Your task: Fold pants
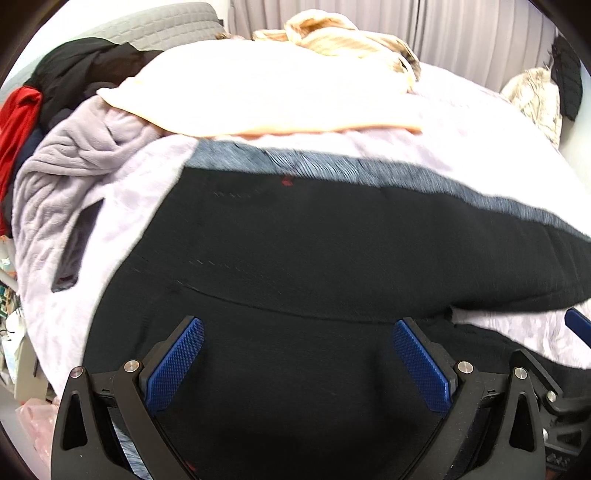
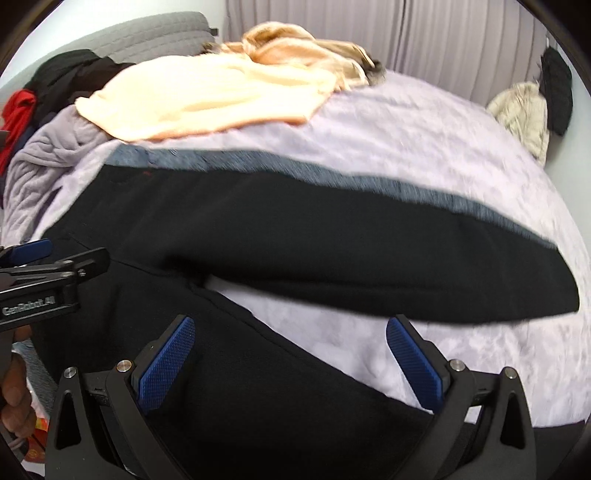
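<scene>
Black pants [image 1: 295, 236] with a blue-grey side stripe [image 1: 332, 166] lie spread on a lilac bed cover [image 1: 480, 155]. One leg runs to the right; the other lies nearer, with a gap of cover between them [image 2: 295, 306]. My left gripper [image 1: 297, 354] is open and empty, hovering over the waist part of the pants. My right gripper [image 2: 291, 350] is open and empty over the near leg [image 2: 240, 369] and the gap. The left gripper also shows at the left edge of the right wrist view [image 2: 48, 266]. The pants show in the right wrist view [image 2: 295, 229] too.
A peach blanket [image 1: 258, 92] lies beyond the pants, with a tan striped cloth [image 1: 332, 33] behind it. A bunched lilac fleece [image 1: 74, 166], black clothes [image 1: 85, 70] and a red garment [image 1: 18, 122] pile at the left. Curtains [image 2: 443, 37] hang at the back.
</scene>
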Demonstrator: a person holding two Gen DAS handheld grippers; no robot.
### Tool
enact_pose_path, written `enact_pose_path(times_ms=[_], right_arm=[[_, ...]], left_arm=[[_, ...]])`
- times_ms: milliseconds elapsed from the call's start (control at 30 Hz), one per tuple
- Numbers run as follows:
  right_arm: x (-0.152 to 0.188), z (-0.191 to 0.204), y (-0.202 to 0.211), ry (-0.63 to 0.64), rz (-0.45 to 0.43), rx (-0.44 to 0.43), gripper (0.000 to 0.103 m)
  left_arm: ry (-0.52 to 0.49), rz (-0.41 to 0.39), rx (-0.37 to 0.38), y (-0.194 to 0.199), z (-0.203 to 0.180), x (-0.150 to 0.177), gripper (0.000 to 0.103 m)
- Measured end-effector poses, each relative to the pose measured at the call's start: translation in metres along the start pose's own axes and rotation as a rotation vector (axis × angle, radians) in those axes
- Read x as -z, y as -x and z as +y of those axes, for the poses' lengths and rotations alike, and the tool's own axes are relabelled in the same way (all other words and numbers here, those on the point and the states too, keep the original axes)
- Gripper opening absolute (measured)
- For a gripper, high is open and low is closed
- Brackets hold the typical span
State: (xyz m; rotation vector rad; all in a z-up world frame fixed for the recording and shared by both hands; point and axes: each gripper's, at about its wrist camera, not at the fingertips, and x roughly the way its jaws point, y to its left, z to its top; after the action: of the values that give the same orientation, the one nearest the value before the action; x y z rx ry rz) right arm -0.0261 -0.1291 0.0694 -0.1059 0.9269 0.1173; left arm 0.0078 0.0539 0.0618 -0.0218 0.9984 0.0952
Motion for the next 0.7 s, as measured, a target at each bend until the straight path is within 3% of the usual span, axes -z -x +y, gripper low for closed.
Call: enact_pose_path(times_ms=[200,700], right_arm=[[-0.019,0.023,0.016,0.072,-0.066,-0.018,0.103],[-0.037,0.060,-0.001,0.158,-0.048,0.000,0.103]], left_arm=[[0.043,-0.023,-0.016,0.005,0.022,-0.014,0.103],[0.100,0.015,-0.077,-0.012,0.053,-0.021,0.103]])
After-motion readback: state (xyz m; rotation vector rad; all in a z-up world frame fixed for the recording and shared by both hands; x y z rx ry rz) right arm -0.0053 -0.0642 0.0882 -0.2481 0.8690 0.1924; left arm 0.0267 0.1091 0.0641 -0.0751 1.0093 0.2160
